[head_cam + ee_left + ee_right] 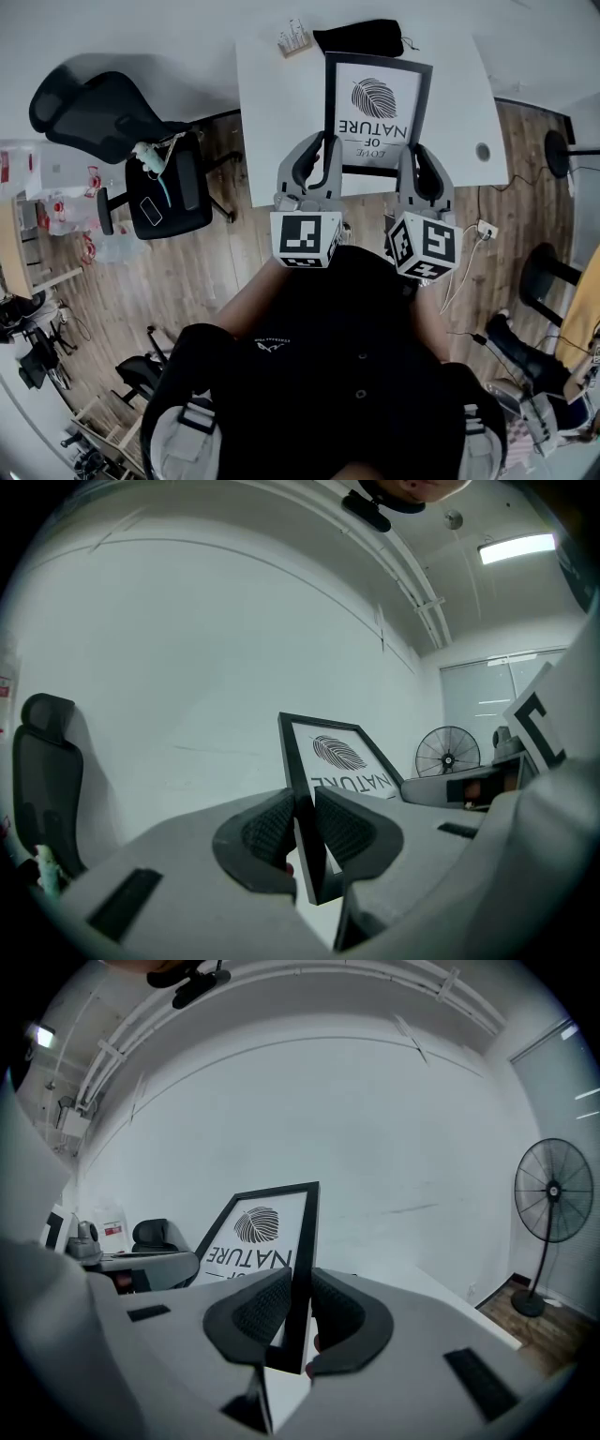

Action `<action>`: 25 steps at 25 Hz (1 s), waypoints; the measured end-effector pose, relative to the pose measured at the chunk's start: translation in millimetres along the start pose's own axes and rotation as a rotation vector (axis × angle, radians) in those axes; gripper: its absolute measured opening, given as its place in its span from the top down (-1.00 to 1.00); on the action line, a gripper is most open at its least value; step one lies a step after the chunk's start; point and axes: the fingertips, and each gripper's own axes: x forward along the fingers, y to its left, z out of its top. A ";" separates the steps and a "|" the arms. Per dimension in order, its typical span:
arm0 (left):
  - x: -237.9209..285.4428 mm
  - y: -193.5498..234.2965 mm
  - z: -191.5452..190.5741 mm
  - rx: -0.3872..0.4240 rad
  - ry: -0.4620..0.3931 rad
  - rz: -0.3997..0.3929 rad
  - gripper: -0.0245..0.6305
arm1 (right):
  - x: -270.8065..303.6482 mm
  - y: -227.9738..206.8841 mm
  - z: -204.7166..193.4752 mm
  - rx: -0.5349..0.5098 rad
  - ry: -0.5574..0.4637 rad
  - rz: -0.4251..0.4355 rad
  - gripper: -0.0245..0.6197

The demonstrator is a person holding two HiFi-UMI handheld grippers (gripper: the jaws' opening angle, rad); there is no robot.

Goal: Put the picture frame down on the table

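One black-framed leaf-print picture frame (378,98) is held over one white table (267,122). Two grippers hold it: the left gripper (317,155) is clamped on its left edge, the right gripper (419,161) on its right.

- In the head view, my left hand-held gripper (320,150) and right hand-held gripper (419,157) hide the near corners of the picture frame (378,98).
- The wooden rack (293,39) at the far edge of the table (267,112) is too small for me to tell what it holds.

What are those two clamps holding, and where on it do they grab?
The picture frame. The left hand-held gripper clamps its left side border, the right hand-held gripper its right border, both at the near end.
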 end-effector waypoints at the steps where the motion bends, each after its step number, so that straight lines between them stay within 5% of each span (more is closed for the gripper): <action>1: 5.0 2.0 -2.4 -0.001 0.008 -0.001 0.69 | 5.1 -1.3 -2.0 0.003 0.008 -0.001 0.72; 25: 90.4 42.2 -80.0 -0.042 0.228 0.006 0.69 | 103.4 -24.3 -70.3 0.076 0.227 0.005 0.71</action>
